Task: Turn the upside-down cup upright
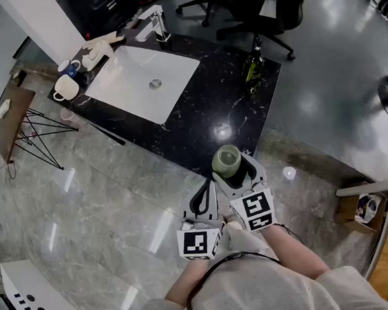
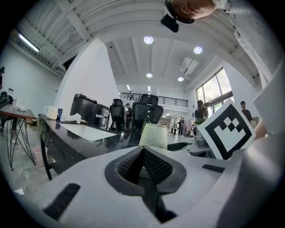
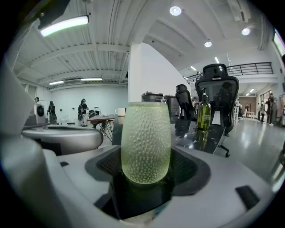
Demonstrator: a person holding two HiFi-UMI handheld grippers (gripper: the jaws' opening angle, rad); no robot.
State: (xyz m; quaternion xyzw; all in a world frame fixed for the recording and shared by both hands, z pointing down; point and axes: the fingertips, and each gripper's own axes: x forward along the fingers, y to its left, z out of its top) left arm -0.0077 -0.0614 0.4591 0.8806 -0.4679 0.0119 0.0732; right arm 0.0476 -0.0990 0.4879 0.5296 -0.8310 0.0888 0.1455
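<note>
A long black marble countertop (image 1: 197,117) carries a white rectangular sink basin (image 1: 116,73), with a dark green glass bottle (image 1: 253,63) standing well apart from it near the far right corner. At the counter's near edge, the right gripper (image 1: 236,169) has its jaws spread wide, with the pads against both sides of a pale green dimpled glass cup (image 1: 226,159), which stands vertical between them with its rounded, narrower end lowermost. Just beside it, the left gripper (image 1: 204,198) is closed, pads meeting, with nothing between them.
</note>
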